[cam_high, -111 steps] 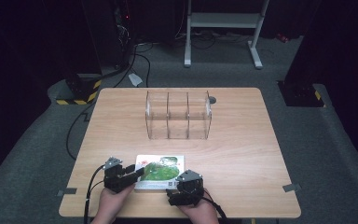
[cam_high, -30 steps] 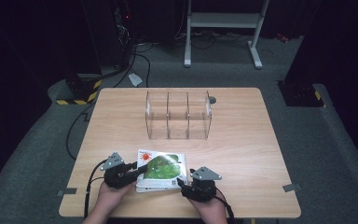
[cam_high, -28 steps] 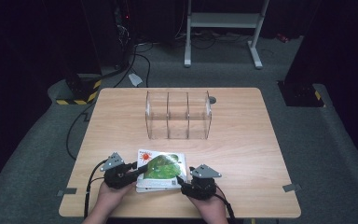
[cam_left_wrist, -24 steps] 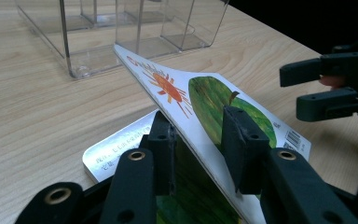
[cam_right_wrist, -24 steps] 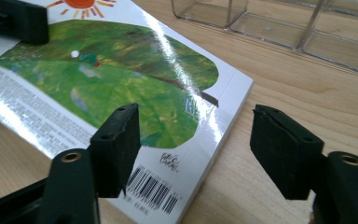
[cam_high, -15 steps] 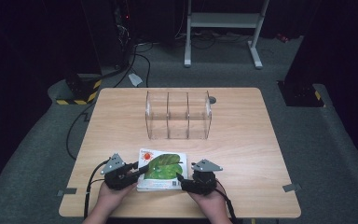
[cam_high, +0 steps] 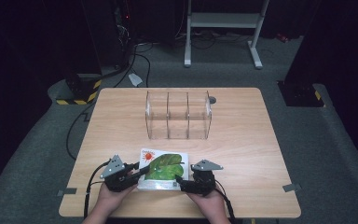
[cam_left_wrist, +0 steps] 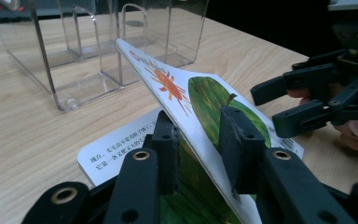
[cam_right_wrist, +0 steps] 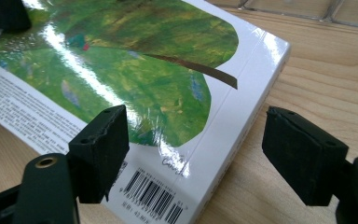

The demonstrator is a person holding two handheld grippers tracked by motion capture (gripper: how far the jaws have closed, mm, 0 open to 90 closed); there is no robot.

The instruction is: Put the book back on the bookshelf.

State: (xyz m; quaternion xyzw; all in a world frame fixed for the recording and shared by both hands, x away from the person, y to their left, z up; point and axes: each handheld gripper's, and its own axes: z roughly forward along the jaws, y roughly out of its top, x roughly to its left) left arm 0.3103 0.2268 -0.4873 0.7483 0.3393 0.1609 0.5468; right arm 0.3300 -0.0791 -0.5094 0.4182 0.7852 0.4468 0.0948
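book [cam_high: 161,169], cover raised, spine rightward

Clear three-compartment organizer [cam_high: 178,115] upright on wooden table [cam_high: 242,154], well ahead of both grippers; white stand [cam_high: 223,28] on floor beyond.

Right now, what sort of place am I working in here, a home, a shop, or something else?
Most likely a lab or recording studio, not a home. A lone wooden table stands on grey carpet in a dark room, with cables trailing across the floor, a metal stand behind it, and hazard-striped tape at one corner.
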